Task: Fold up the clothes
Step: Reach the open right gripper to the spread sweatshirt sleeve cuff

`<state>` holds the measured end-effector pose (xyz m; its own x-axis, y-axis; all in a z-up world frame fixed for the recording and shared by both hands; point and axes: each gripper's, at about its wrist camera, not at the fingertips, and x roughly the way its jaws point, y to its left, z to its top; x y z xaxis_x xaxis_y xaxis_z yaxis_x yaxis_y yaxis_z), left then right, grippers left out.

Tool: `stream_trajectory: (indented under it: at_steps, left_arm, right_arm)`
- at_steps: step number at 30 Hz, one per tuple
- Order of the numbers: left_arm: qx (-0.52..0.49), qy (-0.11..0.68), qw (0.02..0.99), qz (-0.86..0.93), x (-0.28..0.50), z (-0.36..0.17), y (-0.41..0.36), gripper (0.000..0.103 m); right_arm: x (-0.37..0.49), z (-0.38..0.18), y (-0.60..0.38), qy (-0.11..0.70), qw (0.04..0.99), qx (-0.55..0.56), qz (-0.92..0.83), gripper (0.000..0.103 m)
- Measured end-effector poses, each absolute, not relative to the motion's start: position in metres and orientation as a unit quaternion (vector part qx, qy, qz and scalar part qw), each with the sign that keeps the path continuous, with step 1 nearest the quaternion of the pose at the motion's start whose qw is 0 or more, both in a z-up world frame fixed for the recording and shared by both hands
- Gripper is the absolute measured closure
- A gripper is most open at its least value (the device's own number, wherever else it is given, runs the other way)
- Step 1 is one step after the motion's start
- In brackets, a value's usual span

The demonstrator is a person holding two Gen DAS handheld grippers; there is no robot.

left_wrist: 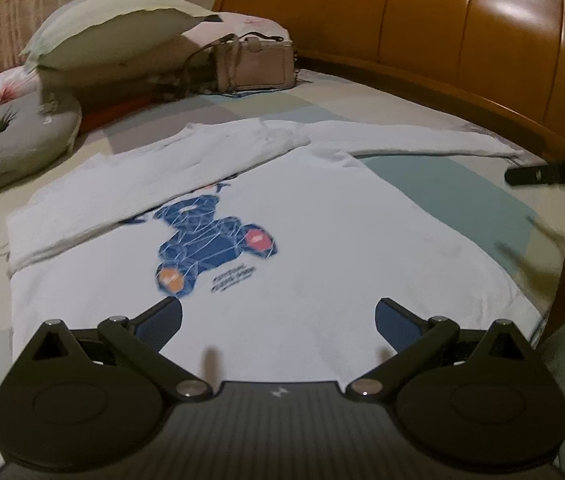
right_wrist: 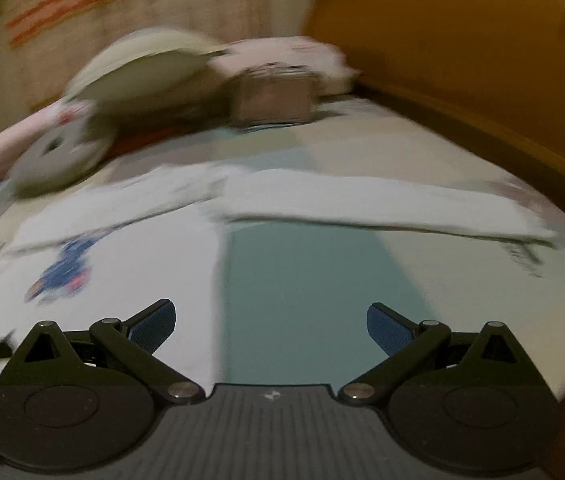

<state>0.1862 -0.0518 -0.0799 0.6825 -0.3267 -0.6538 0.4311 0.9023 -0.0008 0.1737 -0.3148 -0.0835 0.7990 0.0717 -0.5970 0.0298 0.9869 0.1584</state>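
A white long-sleeved shirt (left_wrist: pixel 322 224) with a blue bear print (left_wrist: pixel 210 240) lies flat on the bed, print up. Its left sleeve is folded across the chest; the other sleeve (left_wrist: pixel 422 142) stretches out to the right. My left gripper (left_wrist: pixel 278 322) hovers over the shirt's hem, open and holding nothing. A dark finger of the right gripper (left_wrist: pixel 538 174) pokes in at the right edge. In the blurred right wrist view, my right gripper (right_wrist: pixel 270 326) is open above the bedsheet, beside the shirt's right side (right_wrist: pixel 154 256) and below the outstretched sleeve (right_wrist: pixel 382 204).
Pillows (left_wrist: pixel 114 36), a round grey cushion (left_wrist: pixel 14 140) and a beige handbag (left_wrist: pixel 254 64) sit at the head of the bed. A wooden headboard (left_wrist: pixel 442 20) curves along the right. The pastel patchwork sheet (left_wrist: pixel 454 196) shows beside the shirt.
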Motion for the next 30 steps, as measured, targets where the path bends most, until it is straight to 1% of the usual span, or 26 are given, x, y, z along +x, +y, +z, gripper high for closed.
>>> stream_trajectory:
  at_steps: [5,12,15,20,30]
  left_arm:
    - [0.077,0.342,0.911,-0.217,0.202,-0.083,-0.064,0.001]
    - [0.085,0.327,0.917,-0.211,0.216,-0.086,-0.076,0.001]
    - [0.079,0.320,0.920,-0.212,0.219,-0.088,-0.077,0.001]
    - [0.082,0.321,0.920,-0.210,0.226,-0.091,-0.077,0.001]
    - [0.083,0.316,0.923,-0.205,0.230,-0.092,-0.080,0.001]
  right_arm:
    - [0.197,-0.096,-0.377,0.311,0.940,0.138,-0.035,0.000]
    - [0.239,-0.137,-0.438,0.317,0.930,0.176,-0.063,0.000]
    - [0.251,-0.145,-0.442,0.298,0.940,0.153,-0.057,0.000]
    - [0.279,-0.149,-0.445,0.296,0.946,0.119,-0.061,0.000]
    - [0.308,-0.146,-0.460,0.281,0.945,0.150,-0.069,0.000]
